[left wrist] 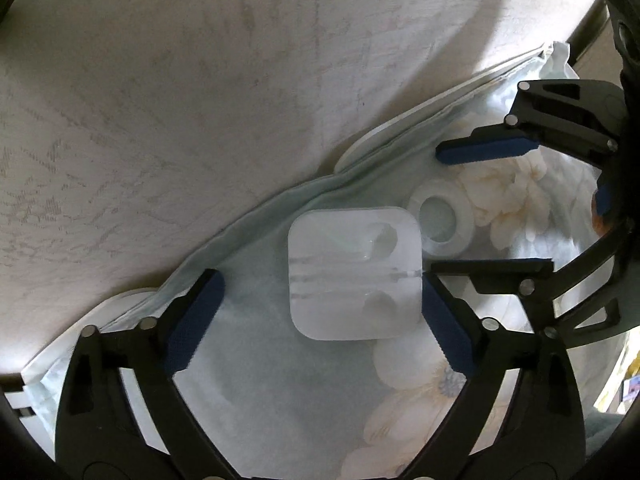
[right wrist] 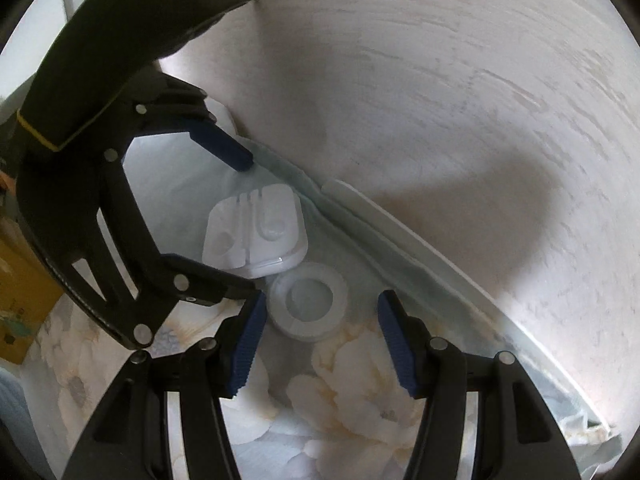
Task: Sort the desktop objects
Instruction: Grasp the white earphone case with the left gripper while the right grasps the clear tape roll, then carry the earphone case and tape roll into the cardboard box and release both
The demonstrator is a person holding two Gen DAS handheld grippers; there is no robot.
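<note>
A white square plastic case (left wrist: 354, 274) with moulded grooves lies on the flowered cloth (left wrist: 280, 400) near the wall. It also shows in the right wrist view (right wrist: 256, 232). A white ring (left wrist: 440, 220) lies beside it, touching or nearly so; it also shows in the right wrist view (right wrist: 308, 300). My left gripper (left wrist: 316, 320) is open, its fingers on either side of the case. My right gripper (right wrist: 320, 344) is open, just short of the ring, its fingers on either side. Each gripper shows in the other's view, the right (left wrist: 496, 204) and the left (right wrist: 244, 224).
A pale textured wall (left wrist: 200, 100) rises right behind the cloth's folded edge (left wrist: 256, 216). A white rim (right wrist: 400, 224) runs along the wall's base. A yellow box (right wrist: 24, 296) stands at the far left in the right wrist view.
</note>
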